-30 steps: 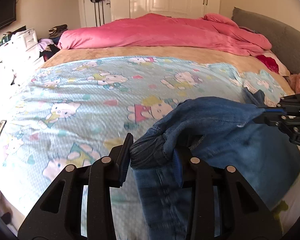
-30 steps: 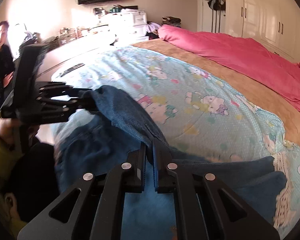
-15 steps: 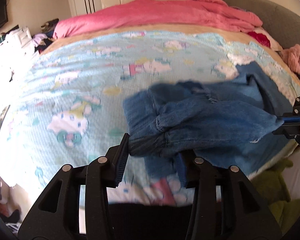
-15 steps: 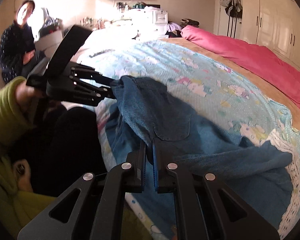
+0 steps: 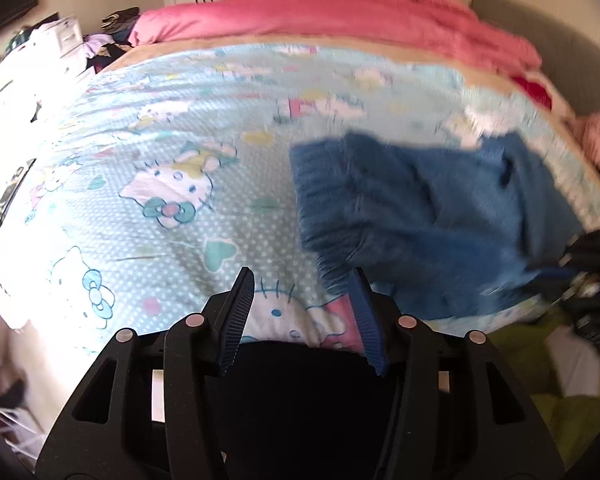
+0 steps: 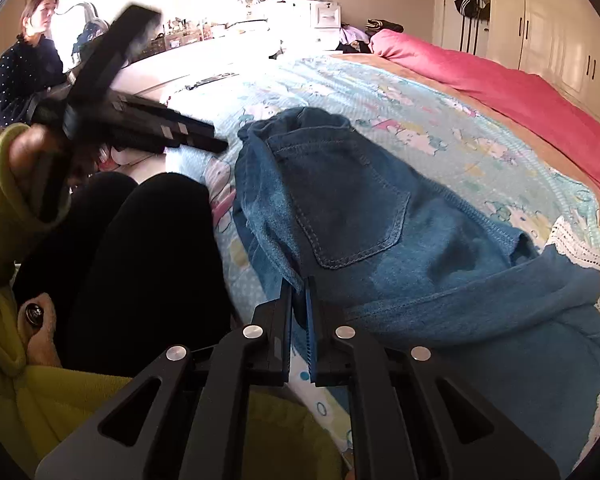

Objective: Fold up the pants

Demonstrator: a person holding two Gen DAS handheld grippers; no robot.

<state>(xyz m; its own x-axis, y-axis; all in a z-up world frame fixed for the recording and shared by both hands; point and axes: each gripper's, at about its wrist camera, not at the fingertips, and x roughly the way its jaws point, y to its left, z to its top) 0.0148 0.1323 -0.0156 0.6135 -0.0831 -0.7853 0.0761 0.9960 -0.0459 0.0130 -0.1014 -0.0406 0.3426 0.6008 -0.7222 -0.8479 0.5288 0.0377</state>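
Observation:
Blue denim pants (image 5: 420,216) lie bunched on the light blue cartoon-print bedsheet (image 5: 180,152), near the bed's front edge. My left gripper (image 5: 304,292) is open and empty, just left of the pants' waistband. In the right wrist view the pants (image 6: 360,216) show a back pocket facing up. My right gripper (image 6: 300,292) is shut on the pants' near edge, low over the bed. The left gripper (image 6: 204,142) shows there too, beside the waistband, apart from the cloth. The right gripper shows blurred at the right edge of the left wrist view (image 5: 580,256).
A pink duvet (image 5: 340,12) lies across the far side of the bed. A grey headboard (image 5: 540,40) stands at the right. A dresser with clutter (image 6: 300,12) and a seated person (image 6: 28,56) are beyond the bed. My black-clad legs (image 6: 140,248) press against the bed edge.
My left gripper has let go of the waistband and pulled back left, open. The pants have dropped onto the bed. My right gripper stays shut on the pants' edge.

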